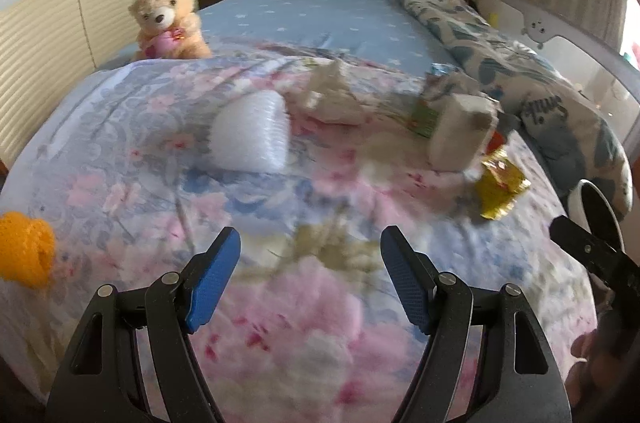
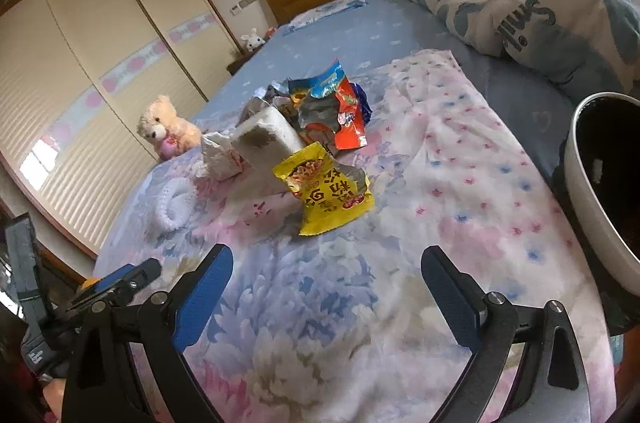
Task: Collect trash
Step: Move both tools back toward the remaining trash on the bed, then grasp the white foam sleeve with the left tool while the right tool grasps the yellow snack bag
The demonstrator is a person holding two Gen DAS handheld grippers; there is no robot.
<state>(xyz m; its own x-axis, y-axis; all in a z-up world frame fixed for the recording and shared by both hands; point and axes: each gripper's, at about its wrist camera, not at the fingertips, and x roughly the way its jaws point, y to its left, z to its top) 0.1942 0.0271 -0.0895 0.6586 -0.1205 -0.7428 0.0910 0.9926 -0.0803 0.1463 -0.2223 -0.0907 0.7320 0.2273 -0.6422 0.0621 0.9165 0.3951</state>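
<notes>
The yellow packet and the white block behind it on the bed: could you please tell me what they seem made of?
Yellow packet: thin printed foil-plastic film, glossy, crinkled, silvery inside where torn. White block: probably foam or packed tissue, matte, soft-edged; hard to tell.

Wrappers (image 2: 332,103) lie behind the carton (image 2: 266,139) on the blanket (image 2: 440,183), bin (image 2: 600,191) right.

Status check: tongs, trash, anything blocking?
Both tongs open, empty. Trash pile untouched: yellow wrapper nearest right tongs, bin to its right. Nothing blocking.

"Smile" — printed on the folded quilt (image 2: 532,19) at right.
</notes>
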